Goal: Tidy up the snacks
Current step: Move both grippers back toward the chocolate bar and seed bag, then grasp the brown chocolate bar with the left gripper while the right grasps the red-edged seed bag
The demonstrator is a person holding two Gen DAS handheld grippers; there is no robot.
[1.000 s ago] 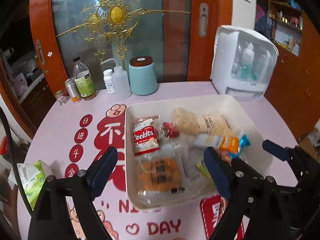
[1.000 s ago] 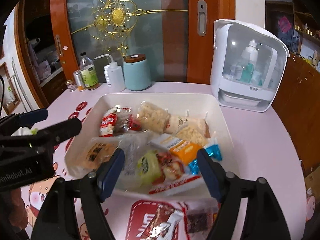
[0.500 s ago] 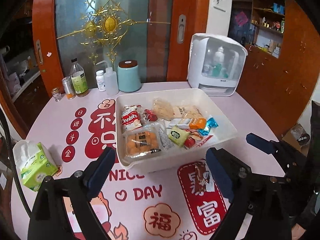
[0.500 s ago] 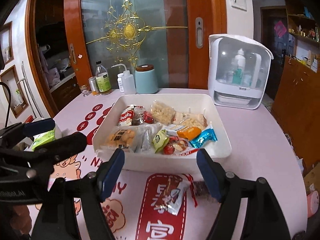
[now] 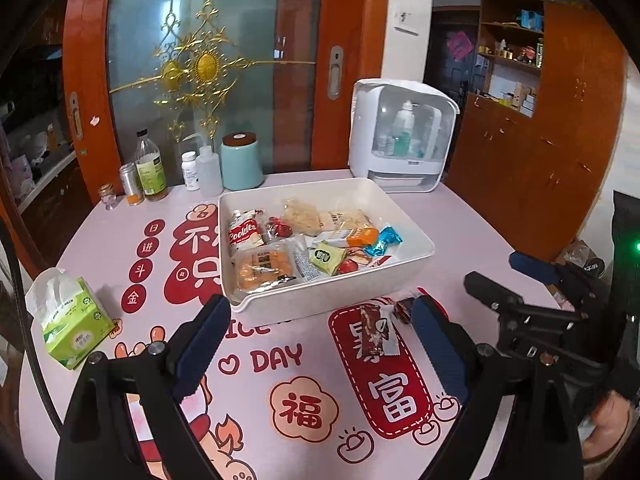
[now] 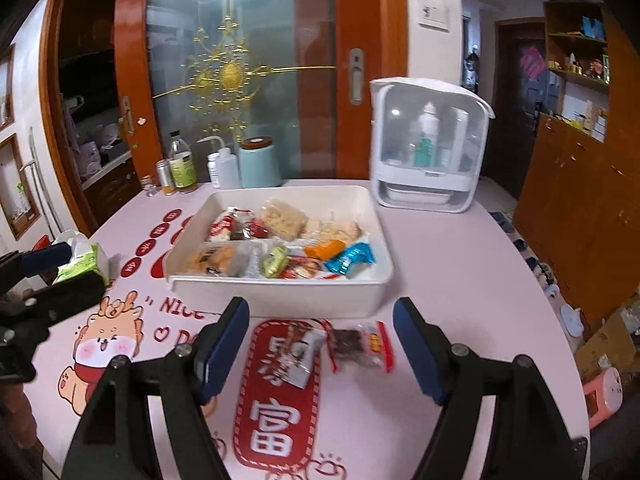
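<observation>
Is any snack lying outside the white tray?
Yes. Two wrapped snacks lie on the pink tablecloth in front of the white plastic tray: a brown-and-silver bar and a clear packet with red edges. Both grippers are open, holding nothing.

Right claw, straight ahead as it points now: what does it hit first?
Most likely the two loose snack packets on the table: the brown-and-silver wrapper and red-edged dark packet lie between the open right claw and the white tray. Depth is unclear.
</observation>
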